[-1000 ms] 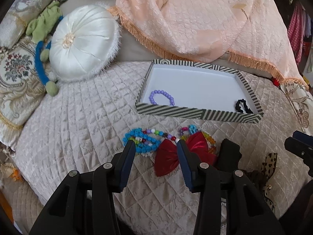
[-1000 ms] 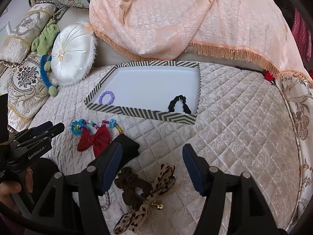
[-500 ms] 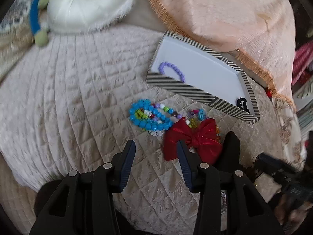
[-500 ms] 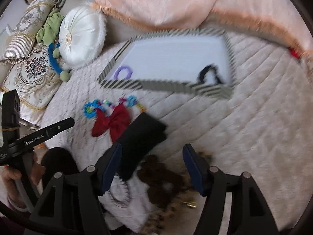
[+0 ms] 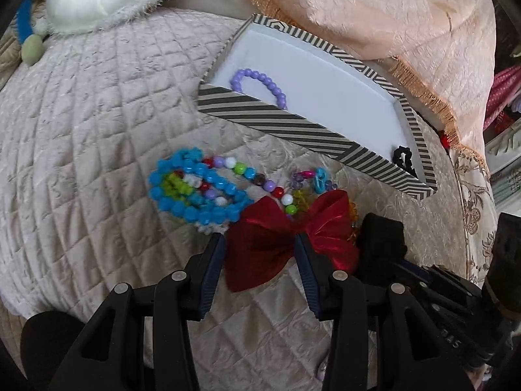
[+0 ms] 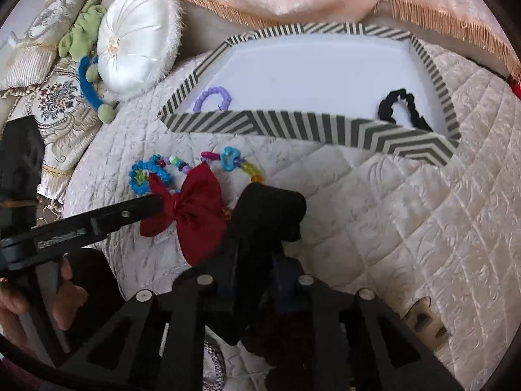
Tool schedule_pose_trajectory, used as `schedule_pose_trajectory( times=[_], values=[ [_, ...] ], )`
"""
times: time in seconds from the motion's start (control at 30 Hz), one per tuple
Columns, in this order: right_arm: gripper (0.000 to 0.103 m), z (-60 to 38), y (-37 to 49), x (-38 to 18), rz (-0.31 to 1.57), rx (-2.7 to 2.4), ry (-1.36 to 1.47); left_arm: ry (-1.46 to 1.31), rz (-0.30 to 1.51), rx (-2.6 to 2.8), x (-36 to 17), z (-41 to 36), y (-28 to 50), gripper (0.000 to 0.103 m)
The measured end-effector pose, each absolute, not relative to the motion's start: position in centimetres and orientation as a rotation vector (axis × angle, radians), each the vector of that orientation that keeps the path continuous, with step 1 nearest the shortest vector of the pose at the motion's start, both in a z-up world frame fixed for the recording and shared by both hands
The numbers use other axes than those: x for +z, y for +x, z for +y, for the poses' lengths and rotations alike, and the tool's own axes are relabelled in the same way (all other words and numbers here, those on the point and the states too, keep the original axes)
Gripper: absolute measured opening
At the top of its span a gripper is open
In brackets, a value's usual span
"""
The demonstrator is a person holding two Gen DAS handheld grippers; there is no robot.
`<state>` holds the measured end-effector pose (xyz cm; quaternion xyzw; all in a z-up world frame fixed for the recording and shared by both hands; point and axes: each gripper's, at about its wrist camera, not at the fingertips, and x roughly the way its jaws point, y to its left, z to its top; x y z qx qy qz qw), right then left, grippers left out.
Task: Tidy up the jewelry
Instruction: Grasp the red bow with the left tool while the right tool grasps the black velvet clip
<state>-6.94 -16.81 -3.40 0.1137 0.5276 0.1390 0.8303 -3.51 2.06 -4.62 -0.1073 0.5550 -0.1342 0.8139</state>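
My left gripper (image 5: 259,244) is open, its fingers straddling the left half of a red satin bow (image 5: 286,238) on the quilted bed. Blue and multicoloured bead strands (image 5: 202,192) lie just beyond the bow. My right gripper (image 6: 260,254) is shut on a black fabric piece (image 6: 267,215) beside the bow (image 6: 192,211). The striped tray (image 6: 293,127) holds a purple bead bracelet (image 6: 213,97) and a black scrunchie (image 6: 403,107). The tray (image 5: 293,123), bracelet (image 5: 260,83) and scrunchie (image 5: 403,159) show in the left wrist view too.
A white round cushion (image 6: 136,36), a green and blue plush toy (image 6: 88,62) and embroidered pillows (image 6: 52,97) lie at the left. A peach fringed throw (image 5: 374,9) hangs behind the tray. A leopard-print piece (image 6: 423,322) and a silver chain (image 6: 215,361) lie near the right gripper.
The left gripper moved forward and down until its fingers straddle the red bow. The right gripper swung left and closed on the black fabric piece.
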Motion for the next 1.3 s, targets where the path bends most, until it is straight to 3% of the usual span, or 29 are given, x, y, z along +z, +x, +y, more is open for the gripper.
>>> schedule_pose_trajectory(
  times=[0.6, 1.1, 1.17, 1.23, 1.3],
  values=[
    [0.014, -22.1, -8.1, 0.9, 1.004, 0.273, 0.276, -0.226, 1.187, -0.301, -4.8, 1.8, -3.7, 0.034],
    [0.014, -23.1, -7.7, 0.8, 0.997, 0.272, 0.317, -0.468, 1.179, -0.256, -5.9, 3.6, -2.9, 0.034],
    [0.014, -23.1, -7.7, 0.7, 0.998, 0.278, 0.321, -0.476, 1.188, -0.254, -6.2, 3.4, -2.8, 0.036],
    [0.014, -23.1, -7.6, 0.6, 0.998, 0.284, 0.325, -0.495, 1.180, -0.263, -6.1, 3.2, -2.7, 0.047],
    [0.014, -23.1, -7.6, 0.6, 0.997, 0.285, 0.326, -0.523, 1.179, -0.270, -6.1, 3.1, -2.6, 0.050]
  ],
)
